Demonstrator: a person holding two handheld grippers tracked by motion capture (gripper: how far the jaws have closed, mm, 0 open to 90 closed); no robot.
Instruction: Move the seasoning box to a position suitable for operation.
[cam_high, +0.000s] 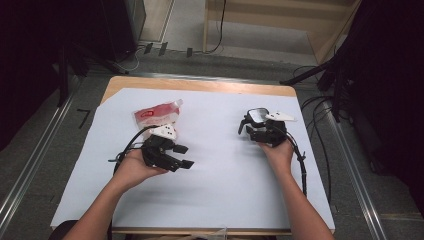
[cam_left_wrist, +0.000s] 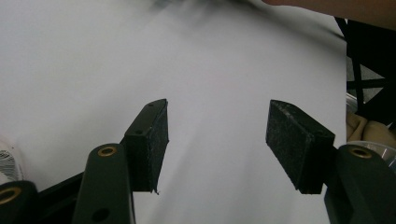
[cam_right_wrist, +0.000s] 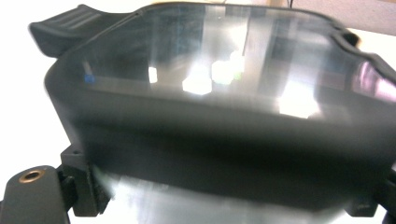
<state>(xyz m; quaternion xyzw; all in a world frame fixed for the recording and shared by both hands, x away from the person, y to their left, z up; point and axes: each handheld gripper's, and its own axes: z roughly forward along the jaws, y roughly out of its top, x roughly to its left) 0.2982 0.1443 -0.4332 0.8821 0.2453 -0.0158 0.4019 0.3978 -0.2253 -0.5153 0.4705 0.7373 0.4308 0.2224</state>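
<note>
Gripping a glossy black-rimmed, perhaps glass, lid (cam_right_wrist: 224, 102), right tool (cam_high: 256, 125); left tool (cam_left_wrist: 217, 144) open, empty.

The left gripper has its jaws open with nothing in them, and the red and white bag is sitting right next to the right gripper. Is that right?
Not quite. The red and white bag lies next to the left gripper, not the right one, as the high view shows. The rest holds: the left gripper view shows its jaws open with just the white table cover between them.
</note>
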